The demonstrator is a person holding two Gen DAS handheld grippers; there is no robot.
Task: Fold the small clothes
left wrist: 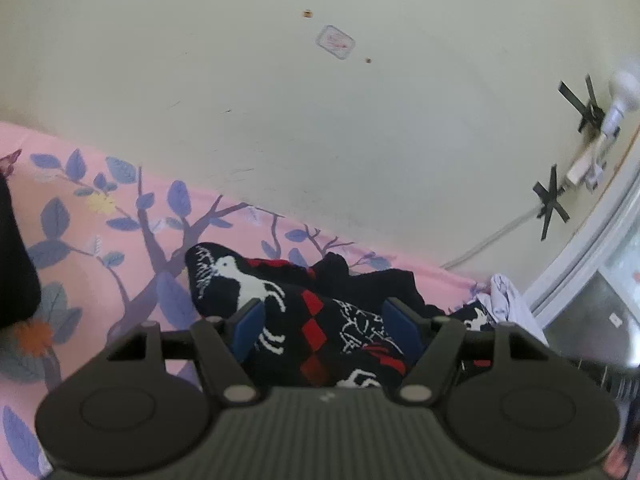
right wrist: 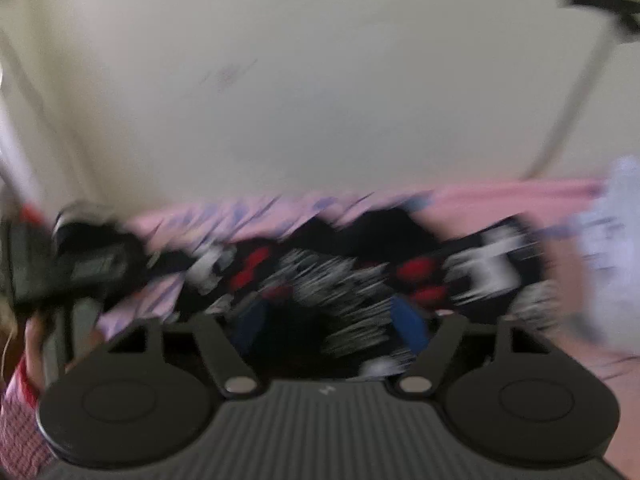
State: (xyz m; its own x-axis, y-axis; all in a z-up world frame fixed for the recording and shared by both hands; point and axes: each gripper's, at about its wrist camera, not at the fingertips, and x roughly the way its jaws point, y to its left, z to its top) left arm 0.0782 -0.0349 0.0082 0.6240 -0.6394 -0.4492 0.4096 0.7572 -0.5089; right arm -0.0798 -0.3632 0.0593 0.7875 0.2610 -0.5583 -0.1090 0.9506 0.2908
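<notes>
The black patterned knit garment (left wrist: 304, 304) lay crumpled on the pink floral bedsheet (left wrist: 100, 220), soft, light and floppy. Both the left gripper (left wrist: 324, 320) and right gripper (right wrist: 328, 320) stood with jaws open around it; a hem edge looked the best hold.

Garment (left wrist: 304, 312): black, white bird and scribble motifs, red diamond checks.
Sheet (left wrist: 100, 240): pink, purple branches, blue-violet leaves, one yellow flower, one orange.
Wall (left wrist: 280, 100): pale cream, faint scuffs, two small brown spots, red-printed sticker (left wrist: 335, 42).
Tape (left wrist: 550, 202): black, crossed strips.
Cloth (left wrist: 508, 300): white, faint lilac print.
Left gripper (left wrist: 330, 330): dark grey body, blue pads (left wrist: 250, 320).
Right gripper (right wrist: 332, 324): same grey and blue; view blurred.
Sleeve (right wrist: 16, 432): pink-red check.
</notes>
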